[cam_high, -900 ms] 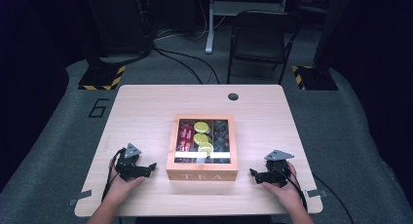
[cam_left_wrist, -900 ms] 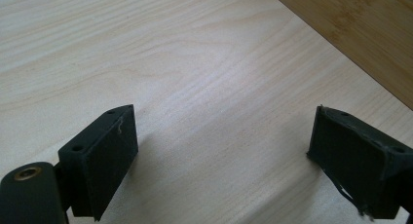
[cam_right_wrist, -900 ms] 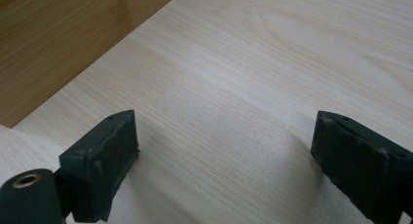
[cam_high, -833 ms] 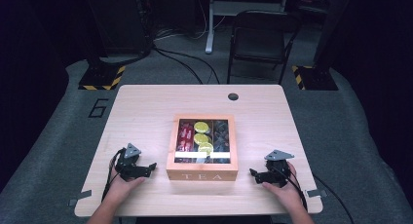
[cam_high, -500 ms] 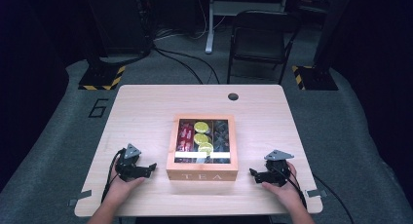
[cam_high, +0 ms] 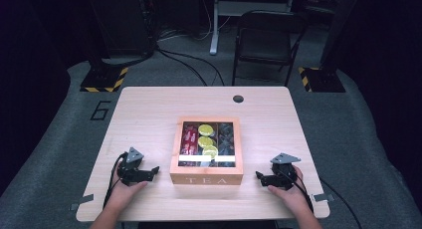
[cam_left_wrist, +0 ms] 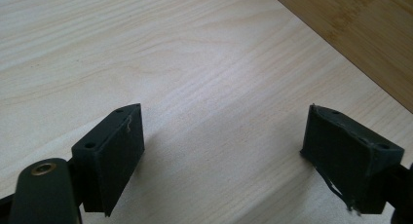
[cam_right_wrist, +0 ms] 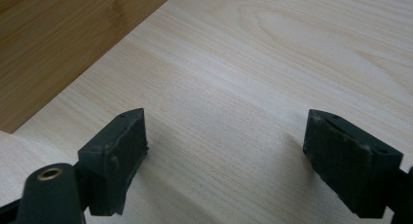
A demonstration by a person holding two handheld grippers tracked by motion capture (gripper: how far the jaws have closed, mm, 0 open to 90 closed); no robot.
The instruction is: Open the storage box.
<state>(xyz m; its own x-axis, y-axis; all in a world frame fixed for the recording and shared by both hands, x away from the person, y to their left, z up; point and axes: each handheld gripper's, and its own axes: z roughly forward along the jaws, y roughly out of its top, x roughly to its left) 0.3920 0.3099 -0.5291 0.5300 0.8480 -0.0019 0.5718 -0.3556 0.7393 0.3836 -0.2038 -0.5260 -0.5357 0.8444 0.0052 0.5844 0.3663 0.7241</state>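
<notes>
A wooden tea box (cam_high: 207,178) marked TEA stands at the table's near middle, its clear lid shut over red packets, yellow-green packets (cam_high: 206,140) and dark ones. My left gripper (cam_high: 154,170) rests on the table just left of the box, jaws pointing toward it. In the left gripper view, the left gripper (cam_left_wrist: 224,156) stands open over bare wood, the box's side (cam_left_wrist: 360,34) at the upper right. My right gripper (cam_high: 258,176) lies right of the box. Its own view has the right gripper (cam_right_wrist: 225,153) open and empty, the box's wall (cam_right_wrist: 53,44) at upper left.
The light wooden table (cam_high: 149,114) has a round cable hole (cam_high: 238,98) near its far edge. Behind it stand a dark folding chair (cam_high: 263,40), a desk leg (cam_high: 215,25) and two stand bases with yellow-black tape (cam_high: 104,79). Grey carpet surrounds the table.
</notes>
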